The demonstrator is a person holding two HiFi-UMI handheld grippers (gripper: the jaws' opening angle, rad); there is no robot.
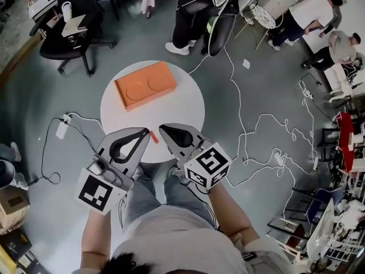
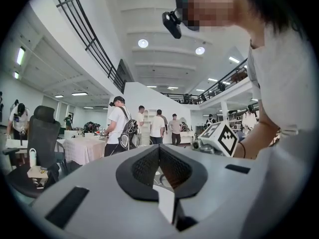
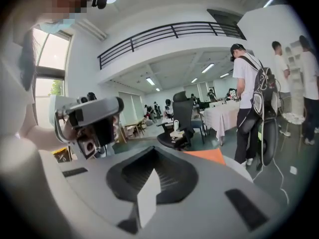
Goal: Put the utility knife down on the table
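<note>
1. Orange-red and slim, the utility knife lies on the round white bench close to its near edge; it sits between the two grippers, just beside the tip of the left gripper; the head view does not show whether that tip touches it.
2. Left gripper: clenched, its two jaws meeting at the tips, with only a teardrop-shaped gap behind them; the left gripper view shows nothing caught in that gap.
3. Right gripper: also clenched and holding nothing; its tip points toward the left gripper, near the utility knife but apart from it.
4. Step in hand, as a judgement: the put-down looks finished, since the utility knife rests on the bench and neither gripper holds it; what seems to remain is drawing the grippers back; that calls for lifting the left gripper straight away from the utility knife without brushing it; it lies near the bench edge, so a nudge could send it off toward the person's legs.
5. Container: an orange tray sits toward the far side of the bench, well apart from the utility knife; it has two shallow round hollows side by side; both are empty, and nothing else lies in the tray.
6. Surroundings: white cables trail across the grey floor; a black office chair stands beyond the bench; several people are at the far side of the room.
</note>
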